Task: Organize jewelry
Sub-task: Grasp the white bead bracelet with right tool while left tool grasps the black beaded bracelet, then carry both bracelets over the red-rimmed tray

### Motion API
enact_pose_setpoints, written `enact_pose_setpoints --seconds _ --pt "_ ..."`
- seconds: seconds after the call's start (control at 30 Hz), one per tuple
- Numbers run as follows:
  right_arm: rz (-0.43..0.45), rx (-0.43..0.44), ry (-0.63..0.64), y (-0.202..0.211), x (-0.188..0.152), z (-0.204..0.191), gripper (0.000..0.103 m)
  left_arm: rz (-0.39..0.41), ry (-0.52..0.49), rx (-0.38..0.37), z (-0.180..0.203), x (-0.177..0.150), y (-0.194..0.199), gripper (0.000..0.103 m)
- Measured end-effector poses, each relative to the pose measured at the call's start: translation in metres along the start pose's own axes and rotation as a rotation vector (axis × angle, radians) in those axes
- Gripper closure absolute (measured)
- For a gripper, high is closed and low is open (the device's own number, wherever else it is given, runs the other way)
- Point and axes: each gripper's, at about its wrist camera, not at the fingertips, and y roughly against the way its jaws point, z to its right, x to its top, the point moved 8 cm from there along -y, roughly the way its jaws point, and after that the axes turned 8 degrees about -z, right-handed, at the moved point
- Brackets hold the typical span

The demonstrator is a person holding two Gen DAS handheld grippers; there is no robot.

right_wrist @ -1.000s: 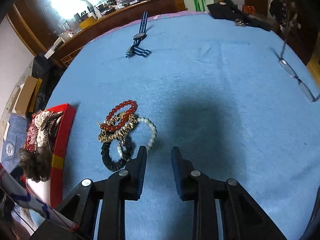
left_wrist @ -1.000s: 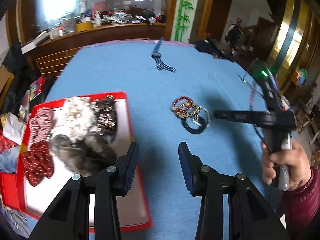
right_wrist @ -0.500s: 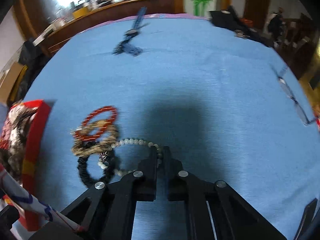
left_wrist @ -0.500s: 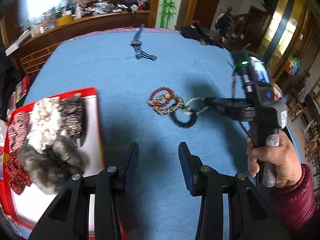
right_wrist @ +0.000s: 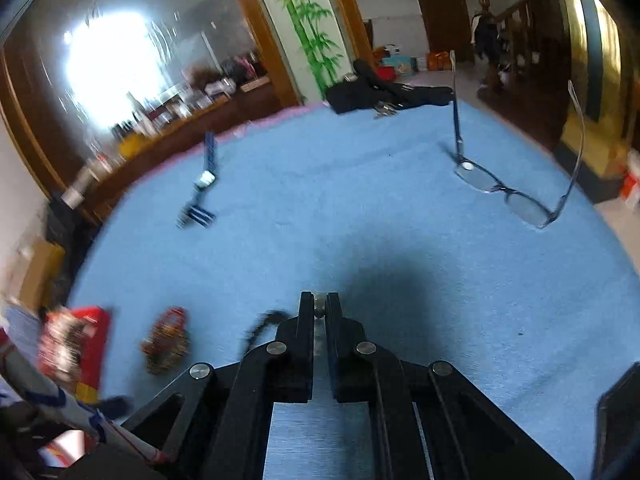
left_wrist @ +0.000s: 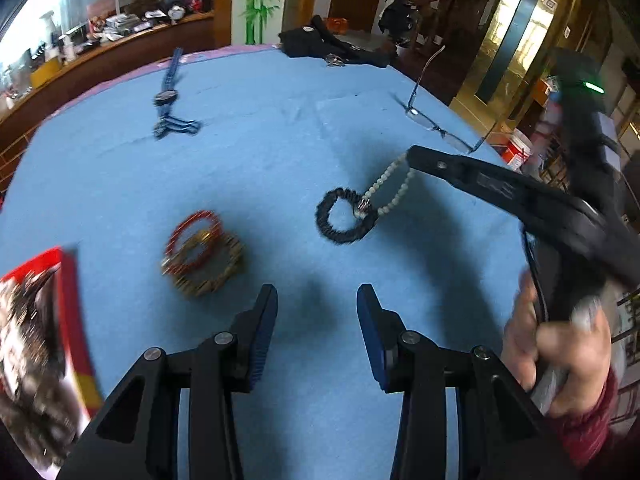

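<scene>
My right gripper [right_wrist: 319, 305] is shut on a white pearl bracelet [left_wrist: 394, 188], with one bead showing between its tips. In the left wrist view the right gripper [left_wrist: 412, 155] holds the pearl loop off the blue cloth. A black elastic bracelet [left_wrist: 344, 216] is caught on the loop's low end; it shows blurred by the fingers [right_wrist: 260, 328]. A red bead bracelet [left_wrist: 194, 236] and a gold patterned one [left_wrist: 208, 276] lie together, left of the black one. My left gripper [left_wrist: 316, 296] hovers open over bare cloth, with nothing between its fingers.
A red tray [left_wrist: 74, 300] with hair ties and bracelets sits at the left edge. A blue-strapped watch [left_wrist: 168, 98] lies far back. Folded-open glasses [left_wrist: 436, 126] stand at the right rim of the table. A black cloth [left_wrist: 320, 44] lies at the far edge. A hand [left_wrist: 560, 344] holds the right gripper.
The right gripper shut on the pearl bracelet and lifted it rightwards, dragging the black bracelet away from the red and gold ones. The left gripper swung right, away from the tray.
</scene>
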Motion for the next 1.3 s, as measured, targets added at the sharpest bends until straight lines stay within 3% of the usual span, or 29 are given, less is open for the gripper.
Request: enact_pose_setpoints --seconds 0.17,0.57,0.63,0.7,0.8,0.87,1.03,1.3 --pt "0.136 -0.012 0.004 0.028 0.018 -0.003 0.098 -0.024 0.049 -0.016 0.004 0.036 -0.020 0.064" --pt "0.112 0.025 -0.046 0.025 0.022 0.009 0.098 -0.130 0.127 -0.029 0.004 0.061 -0.074 0.064" --pt "0.114 0.023 -0.043 0.025 0.022 0.009 0.098 -0.133 0.131 -0.022 0.003 0.061 -0.078 0.068" --pt "0.114 0.027 -0.045 0.024 0.022 0.009 0.097 -0.146 0.126 -0.014 0.005 0.059 -0.083 0.080" --pt "0.110 0.031 -0.049 0.023 0.022 0.009 0.097 -0.129 0.110 0.024 0.006 0.057 -0.084 0.093" --pt "0.106 0.032 -0.049 0.022 0.021 0.009 0.097 -0.123 0.111 0.037 0.006 0.055 -0.084 0.097" --pt "0.107 0.034 -0.049 0.022 0.021 0.008 0.097 -0.080 0.123 0.065 0.002 0.042 -0.072 0.097" --pt "0.094 0.044 0.001 0.015 0.017 -0.006 0.098 0.027 0.138 0.051 -0.007 0.023 -0.013 0.097"
